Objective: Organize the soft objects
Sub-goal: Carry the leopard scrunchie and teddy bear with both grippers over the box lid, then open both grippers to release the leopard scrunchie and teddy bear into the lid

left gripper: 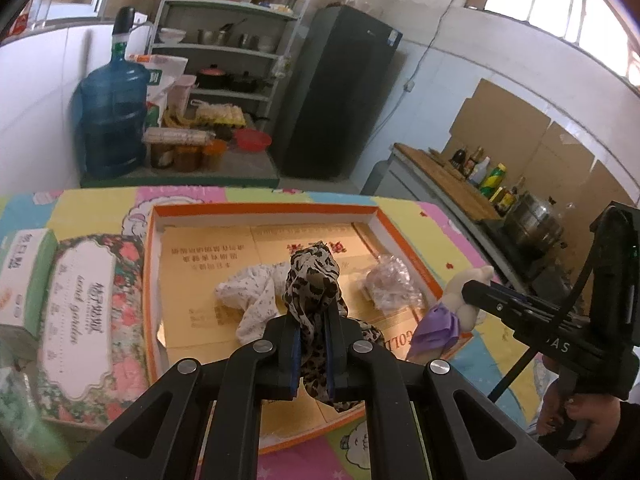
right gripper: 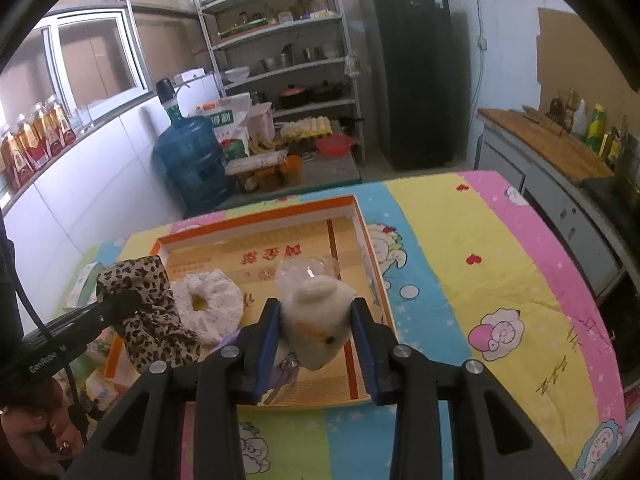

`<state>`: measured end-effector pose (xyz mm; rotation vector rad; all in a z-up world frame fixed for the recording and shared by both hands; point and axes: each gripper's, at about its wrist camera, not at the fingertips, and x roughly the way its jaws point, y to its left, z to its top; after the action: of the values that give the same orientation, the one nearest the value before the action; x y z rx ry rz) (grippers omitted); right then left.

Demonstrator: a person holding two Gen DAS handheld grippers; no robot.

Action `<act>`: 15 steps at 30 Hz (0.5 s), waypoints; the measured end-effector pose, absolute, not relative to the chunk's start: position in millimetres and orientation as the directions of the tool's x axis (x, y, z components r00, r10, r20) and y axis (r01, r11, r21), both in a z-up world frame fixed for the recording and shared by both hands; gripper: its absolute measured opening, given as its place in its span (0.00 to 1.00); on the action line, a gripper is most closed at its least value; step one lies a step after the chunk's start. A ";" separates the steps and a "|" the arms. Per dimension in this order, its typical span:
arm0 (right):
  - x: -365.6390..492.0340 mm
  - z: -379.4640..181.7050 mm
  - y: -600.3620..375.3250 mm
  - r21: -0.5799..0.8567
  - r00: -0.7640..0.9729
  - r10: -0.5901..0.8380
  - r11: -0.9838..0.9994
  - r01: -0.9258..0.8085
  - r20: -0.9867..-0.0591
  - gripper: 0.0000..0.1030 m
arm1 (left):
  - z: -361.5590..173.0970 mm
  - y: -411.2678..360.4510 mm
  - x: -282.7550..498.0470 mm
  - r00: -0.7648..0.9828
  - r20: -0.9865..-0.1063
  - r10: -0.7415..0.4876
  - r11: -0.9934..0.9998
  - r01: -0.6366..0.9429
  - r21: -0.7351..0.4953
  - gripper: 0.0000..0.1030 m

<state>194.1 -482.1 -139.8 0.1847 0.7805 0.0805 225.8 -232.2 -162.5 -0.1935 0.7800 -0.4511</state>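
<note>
Both loads are carried over the orange-rimmed box (left gripper: 384,220), probably for dropping in. Left gripper (left gripper: 311,344) is fully closed, pinching the leopard-print cloth (left gripper: 314,276). Right gripper (right gripper: 316,340), partly open, clamps the cream plush toy (right gripper: 316,320) above the box's near-right corner. Farther in lie a white scrunchie (right gripper: 212,304) and crumpled plastic (left gripper: 390,280).

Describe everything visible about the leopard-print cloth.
The leopard-print cloth is thin, soft fabric in tan with dark brown spots, bunched and twisted into a rumpled strip. The left gripper is shut on it, its blue-padded fingers pinching the middle. One bunch stands up past the fingertips; the rest droops below them. It hangs over the orange-rimmed box, above the white floral cloth lying inside.
</note>
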 end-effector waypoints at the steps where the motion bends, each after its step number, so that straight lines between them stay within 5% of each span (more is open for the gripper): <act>1: 195.9 -142.6 -482.7 0.197 0.703 0.143 0.980 -0.005 -0.696 0.35 | -164.9 -233.4 227.5 0.620 -0.638 -0.457 0.889 0.316 -0.330 0.08; 15: 209.1 -166.4 -484.4 0.222 0.662 0.176 0.975 -0.014 -0.729 0.36 | -197.6 -238.4 242.2 0.579 -0.691 -0.434 0.901 0.278 -0.333 0.09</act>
<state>209.1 -484.4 -166.4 0.2047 0.8425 0.1081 242.2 -238.4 -197.6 -0.1972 0.8588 -0.4191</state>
